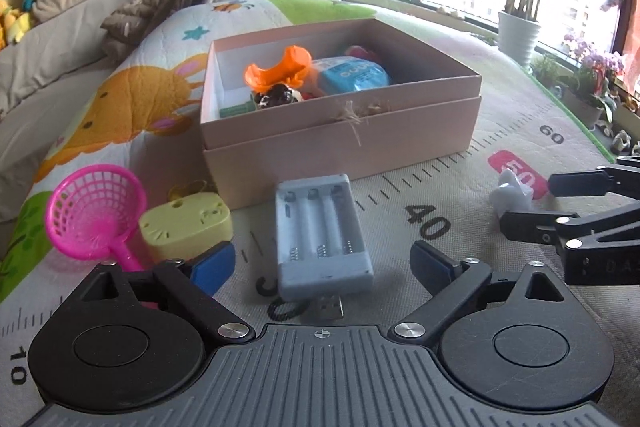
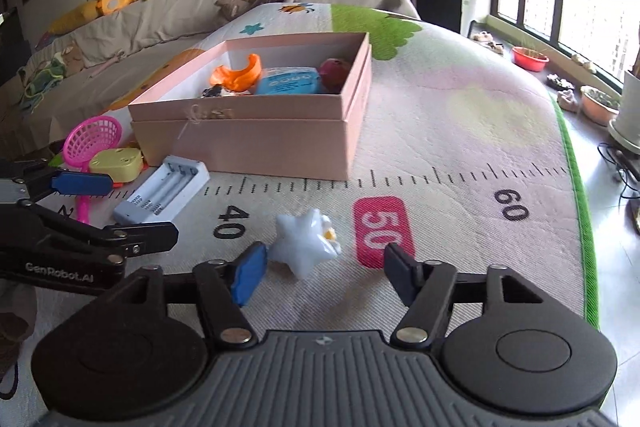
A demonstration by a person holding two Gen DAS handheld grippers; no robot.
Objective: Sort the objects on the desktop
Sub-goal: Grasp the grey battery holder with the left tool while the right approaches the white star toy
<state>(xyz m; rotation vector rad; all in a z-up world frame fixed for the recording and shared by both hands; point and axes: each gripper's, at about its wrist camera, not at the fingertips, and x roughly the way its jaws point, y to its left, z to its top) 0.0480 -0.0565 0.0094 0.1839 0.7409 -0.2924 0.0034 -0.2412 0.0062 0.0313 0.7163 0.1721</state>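
Both sets of jaws are spread wide and hold nothing. The left gripper [image 1: 322,263] has the grey battery charger [image 1: 324,239] lying flat on the mat [image 1: 440,155] between its two blue pads, with room on each side. The right gripper [image 2: 326,273] has the white star toy [image 2: 306,247] just past its tips. The star sits close to the left-hand pad, maybe touching it, and far from the other one.

What could go wrong? The star is not in the middle of the right jaws. If they close like this, one pad may push it first, and the bumpy star could roll or pop out. The charger is long and smooth, and its plug end pokes toward the left gripper. A pinch near one end could let it tip and drop. The two grippers are also near each other, so their arms could bump if both go to the pink box [image 1: 340,131] together. The box is already full of toys, such as an orange piece [image 1: 280,69] and a blue pack [image 1: 352,77], so a new thing could land on top and slide off. The pink scoop [image 1: 94,215] and the yellow block [image 1: 186,227] lie just left of the left jaws and could get knocked.

Both grippers point forward and slant down at the mat, held low. The left one shows up at the left edge of the right wrist view, close by.
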